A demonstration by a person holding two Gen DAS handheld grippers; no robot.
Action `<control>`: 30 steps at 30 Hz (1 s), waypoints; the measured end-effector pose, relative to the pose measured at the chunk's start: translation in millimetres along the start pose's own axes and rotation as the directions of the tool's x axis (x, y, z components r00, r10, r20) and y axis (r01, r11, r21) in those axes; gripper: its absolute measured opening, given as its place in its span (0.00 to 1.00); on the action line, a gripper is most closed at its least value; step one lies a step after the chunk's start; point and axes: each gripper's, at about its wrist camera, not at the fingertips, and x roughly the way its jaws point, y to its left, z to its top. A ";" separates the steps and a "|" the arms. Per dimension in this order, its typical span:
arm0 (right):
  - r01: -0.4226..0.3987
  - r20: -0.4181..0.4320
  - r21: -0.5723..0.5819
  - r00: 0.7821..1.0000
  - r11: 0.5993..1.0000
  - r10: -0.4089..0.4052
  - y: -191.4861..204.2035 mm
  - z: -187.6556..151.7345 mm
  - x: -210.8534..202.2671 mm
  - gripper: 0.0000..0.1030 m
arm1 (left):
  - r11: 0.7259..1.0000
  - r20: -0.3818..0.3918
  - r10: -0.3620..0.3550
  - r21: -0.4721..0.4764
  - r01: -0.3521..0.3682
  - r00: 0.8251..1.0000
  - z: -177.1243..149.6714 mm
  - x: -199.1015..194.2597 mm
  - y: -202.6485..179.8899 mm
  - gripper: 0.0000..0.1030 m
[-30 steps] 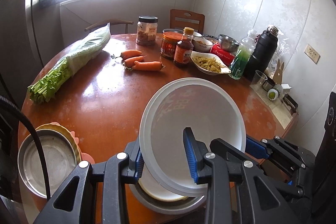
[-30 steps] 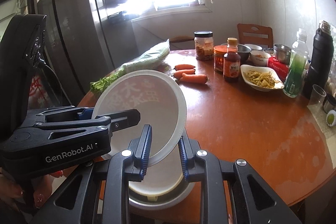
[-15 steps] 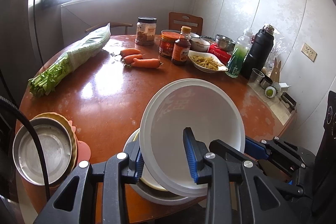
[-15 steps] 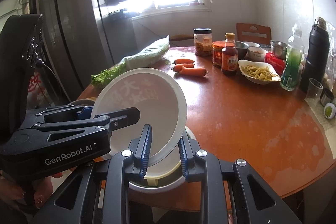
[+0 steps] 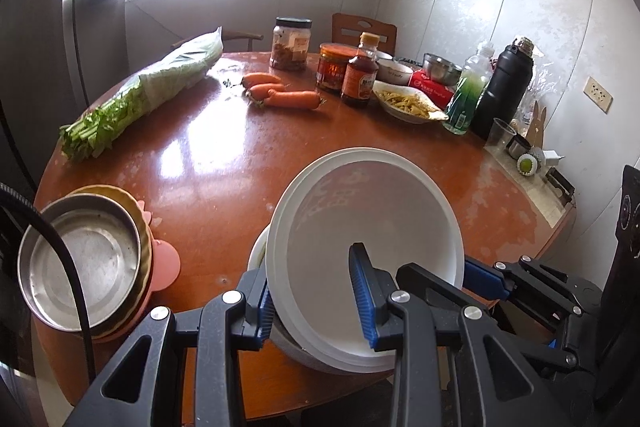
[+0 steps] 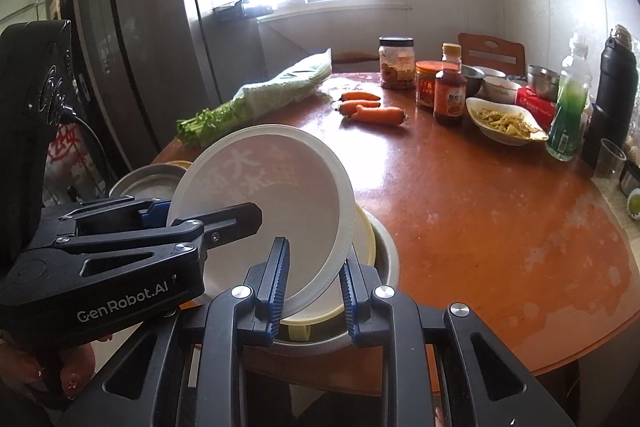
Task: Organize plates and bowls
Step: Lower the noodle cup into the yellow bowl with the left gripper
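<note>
The white plate (image 5: 372, 227) is gripped at its rim by both claws — the left claw (image 5: 316, 301) clamped at about seven o'clock of its edge, the right claw (image 6: 312, 287) at the opposite edge — and is held tilted just above a stack of bowls (image 6: 370, 239) at the tabletop's (image 5: 224, 163) near edge. It is judged light, stiff, slippery and probably breakable, so the raised rim is best pinched from two sides. A second stack, topped by a steel bowl (image 5: 84, 259), is seen at nine o'clock.
</note>
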 end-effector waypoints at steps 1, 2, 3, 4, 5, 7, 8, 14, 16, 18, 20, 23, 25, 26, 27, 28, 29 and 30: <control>-0.001 -0.004 0.001 1.000 1.000 0.001 -0.2 -1.1 2.2 0.25 | 1.000 -0.002 0.003 0.002 -0.003 1.000 -0.7 1.3 -0.2 0.34; 0.000 -0.007 0.001 1.000 1.000 0.000 -0.3 -1.7 4.2 0.25 | 1.000 -0.007 0.005 0.003 -0.005 1.000 -1.4 3.1 -0.6 0.34; 0.005 -0.011 0.000 1.000 1.000 -0.005 -0.7 -2.7 6.7 0.25 | 1.000 -0.009 0.005 0.002 -0.005 1.000 -2.3 4.6 -0.6 0.34; 0.010 -0.012 0.000 1.000 1.000 -0.010 -1.5 -3.0 8.0 0.25 | 1.000 -0.011 0.005 0.004 -0.005 1.000 -3.0 6.1 -1.1 0.34; 0.016 -0.014 0.001 1.000 1.000 -0.016 -2.1 -3.8 9.4 0.25 | 1.000 -0.013 0.006 0.008 -0.005 1.000 -3.3 7.7 -1.6 0.34; 0.022 -0.024 0.005 0.999 1.000 -0.021 -5.3 -4.4 13.0 0.24 | 1.000 -0.021 0.002 0.006 -0.002 1.000 -4.2 12.3 -2.5 0.34; 0.024 -0.025 0.006 0.999 1.000 -0.023 -6.3 -5.0 13.7 0.24 | 1.000 -0.022 0.001 0.006 -0.001 1.000 -4.3 13.4 -3.0 0.34; 0.040 -0.045 0.011 0.998 0.999 -0.040 -14.1 -11.3 20.6 0.24 | 1.000 -0.042 0.016 0.012 -0.015 0.999 -8.7 20.5 -8.1 0.34; 0.038 -0.050 0.013 0.998 0.999 -0.037 -16.3 -12.3 23.6 0.24 | 0.999 -0.040 0.031 0.018 -0.030 0.999 -9.3 21.3 -8.9 0.34; 0.039 -0.056 0.011 0.998 0.999 -0.039 -17.7 -12.8 26.5 0.24 | 0.999 -0.041 0.045 0.020 -0.045 0.998 -9.7 22.7 -9.5 0.34; 0.040 -0.059 0.008 0.998 0.999 -0.039 -17.8 -13.1 28.5 0.24 | 0.998 -0.038 0.052 0.020 -0.052 0.998 -9.9 23.2 -10.0 0.34; 0.039 -0.053 0.004 0.998 0.999 -0.038 -19.3 -14.2 29.6 0.24 | 0.998 -0.032 0.055 0.020 -0.054 0.998 -11.0 24.1 -11.2 0.34; 0.038 -0.054 0.003 0.998 0.999 -0.038 -20.8 -15.0 29.8 0.24 | 0.998 -0.032 0.057 0.022 -0.057 0.998 -10.8 25.0 -12.2 0.34; 0.036 -0.054 0.005 0.998 0.999 -0.036 -21.4 -15.0 30.0 0.24 | 0.998 -0.032 0.057 0.023 -0.057 0.998 -10.7 25.0 -12.3 0.34; 0.036 -0.054 0.008 0.998 0.999 -0.036 -22.2 -14.9 30.0 0.24 | 0.998 -0.029 0.063 0.027 -0.062 0.998 -10.6 25.6 -12.7 0.34; 0.038 -0.052 0.007 0.998 0.999 -0.037 -22.5 -14.9 30.0 0.24 | 0.997 -0.024 0.065 0.030 -0.064 0.998 -10.9 25.9 -13.0 0.34; 0.041 -0.050 0.005 0.998 0.999 -0.040 -22.9 -15.2 30.2 0.24 | 0.997 -0.022 0.064 0.034 -0.063 0.998 -11.2 25.9 -13.7 0.34; 0.043 -0.049 0.003 0.998 0.999 -0.043 -23.0 -15.8 30.4 0.24 | 0.997 -0.021 0.063 0.035 -0.063 0.998 -11.8 26.5 -13.7 0.34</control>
